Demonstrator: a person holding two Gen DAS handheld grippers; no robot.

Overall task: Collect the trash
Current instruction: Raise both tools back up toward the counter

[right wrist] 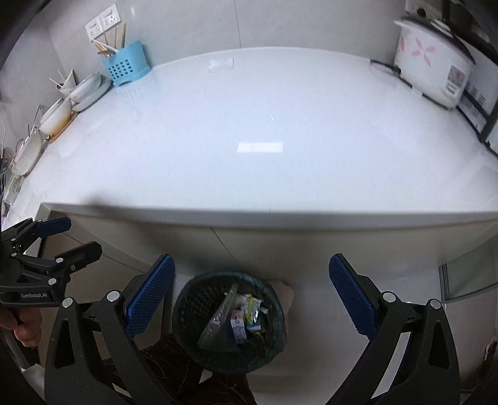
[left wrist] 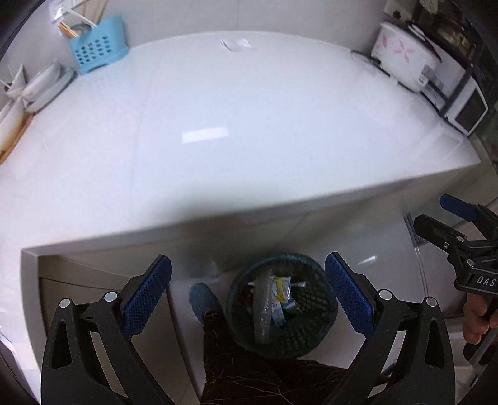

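Trash (left wrist: 274,299): in the bin, on the floor below the counter edge; a clear plastic piece leaning upright, small cartons and wrappers beside it (right wrist: 246,314).
Bin (left wrist: 314,330): dark mesh, round, open-topped; near rim cut by a trouser leg in both views.
Left gripper (left wrist: 247,293): released, jaws spread wide above the bin, nothing between the blue pads; seen side-on at the left edge of the right view (right wrist: 70,238).
Right gripper (right wrist: 252,296): released, jaws wide, nothing held; seen at the right edge of the left view (left wrist: 435,215).
Hidden: wrapper print too small to read; bin bottom dark; hand (left wrist: 474,317) on the right gripper cut off by the frame.
Shoe (left wrist: 204,300): blue, just left of the bin; pale toe of another past the bin's far rim in the right view.
Counter (left wrist: 249,124): white, glossy, a lamp glare mid-surface; a small clear scrap (left wrist: 236,44) near the back wall.
Room: white tiled wall, pale floor, sockets (right wrist: 102,25) upper left.
Around: blue basket (left wrist: 96,46) with chopsticks at back left, bowls (right wrist: 84,90) along the left wall, a flowered cooker (right wrist: 432,68) at back right.
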